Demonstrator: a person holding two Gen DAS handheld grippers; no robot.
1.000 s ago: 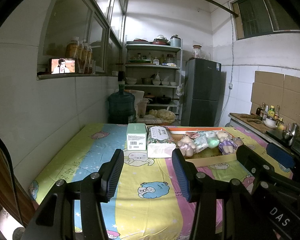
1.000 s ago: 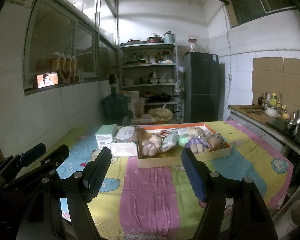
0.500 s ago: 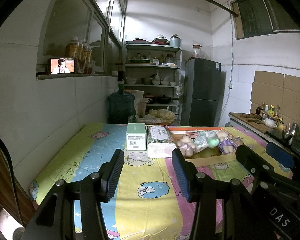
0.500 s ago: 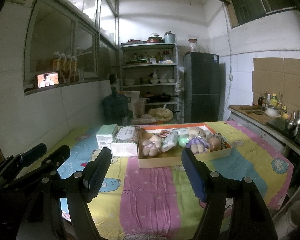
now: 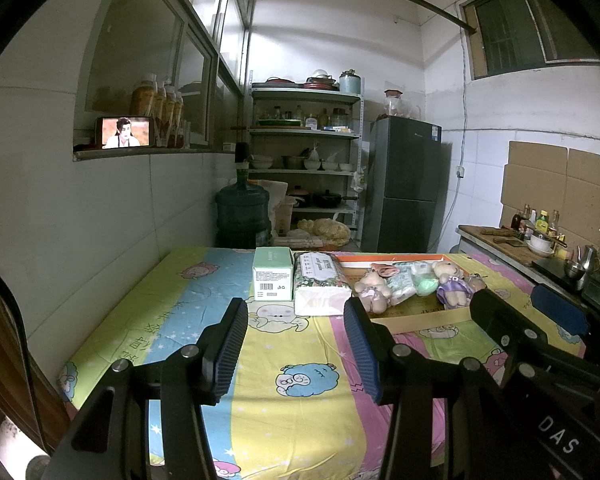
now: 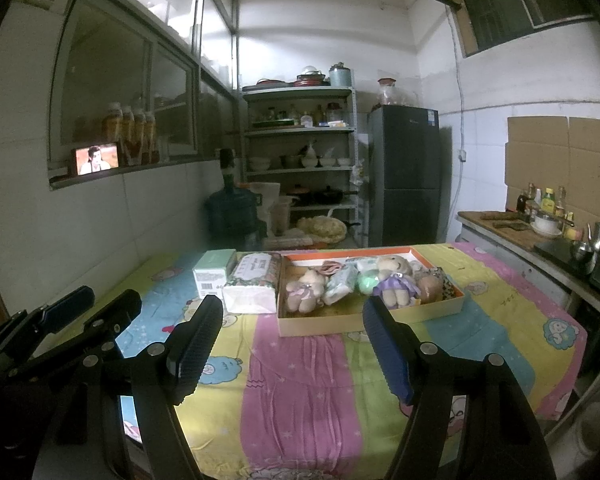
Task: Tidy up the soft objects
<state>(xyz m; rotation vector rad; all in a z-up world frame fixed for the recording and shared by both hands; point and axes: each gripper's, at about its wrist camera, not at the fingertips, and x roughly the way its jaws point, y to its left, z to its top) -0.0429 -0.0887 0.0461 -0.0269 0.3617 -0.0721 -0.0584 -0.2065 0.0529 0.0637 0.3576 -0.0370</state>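
Showing the scene with nothing in hand: the left hand-held gripper [image 5: 296,344] and the right hand-held gripper [image 6: 292,344] both hang over the near part of the tabletop [image 6: 300,392], jaws apart and empty, the right pair spread wider than the left. Judged from the layout, the sorting is either barely begun or nearly finished; the frames cannot settle which. Soft toys already lie together in a shallow cardboard tray [image 6: 340,326] with an orange rim, set toward the far side of the cartoon-print cloth: a pinkish plush bear [image 6: 306,288], a bear in a purple dress [image 6: 396,280], a pale green rounded piece [image 6: 367,284], a pale patterned soft pack [image 6: 340,286] and further small items too crowded to name. Touching the tray's left wall lies a floral tissue pack [image 6: 252,284], soft-sided and slightly sagging; just beside that stands a rigid mint-green carton [image 6: 212,276]. Remaining work, if any, probably concerns the tissue pack, which sits outside the tray; the toys lie loosely heaped, limp and overlapping
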